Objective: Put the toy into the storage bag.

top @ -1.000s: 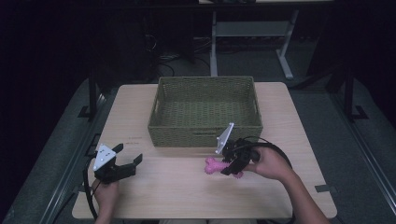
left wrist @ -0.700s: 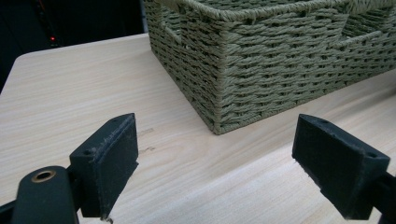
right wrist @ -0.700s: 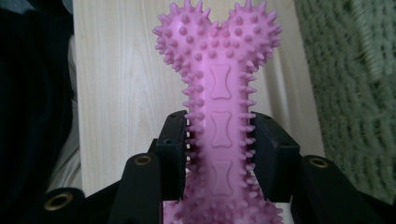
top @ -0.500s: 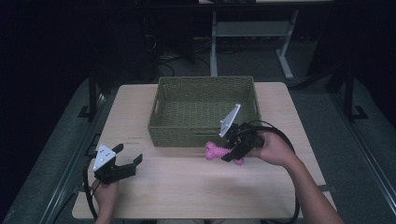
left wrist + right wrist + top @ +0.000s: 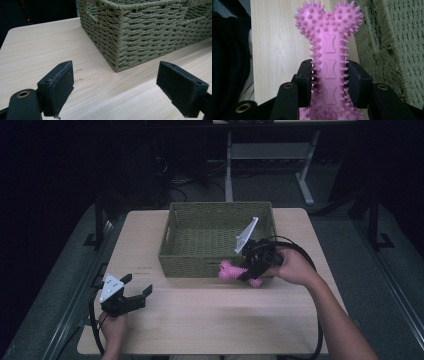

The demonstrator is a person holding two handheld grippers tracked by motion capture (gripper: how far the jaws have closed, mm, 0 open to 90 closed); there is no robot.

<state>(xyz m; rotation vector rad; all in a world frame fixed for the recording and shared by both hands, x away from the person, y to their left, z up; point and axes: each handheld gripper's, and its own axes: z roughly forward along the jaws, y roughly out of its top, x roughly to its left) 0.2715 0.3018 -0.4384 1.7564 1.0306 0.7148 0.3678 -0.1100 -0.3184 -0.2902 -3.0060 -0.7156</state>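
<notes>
we have the right claw (image 5: 248, 272) pinching a pink spiky bone toy (image 5: 231, 270) by its narrow shaft, both pads pressed against the studs. the toy hangs clear of the counter (image 5: 210, 320), just in front of the near wall of the woven basket (image 5: 180, 265), one knobbed end poking toward the left. the left claw (image 5: 136, 295) rests low near the counter's front left corner, spread wide with nothing between its pads, well apart from the toy.

step in hand, as we judge it: carry the toy up and over the basket rim and set it inside. to do it well we should gain enough height that the lower knob clears the braided edge before moving forward, since the studs could catch on the weave. we should keep the grip on the shaft, where the pads sit squarely; the rounded ends would likely slip. release only once the toy is over the open floor of the basket, not above the rim.

materials: the toy looks like soft rubber, covered in short blunt spikes, with small bone shapes embossed along the shaft. the basket is olive-green twisted cord, rectangular, stiff-walled, with a handle slot in its short side. the counter is pale wood-grain, smooth and matte.
</notes>
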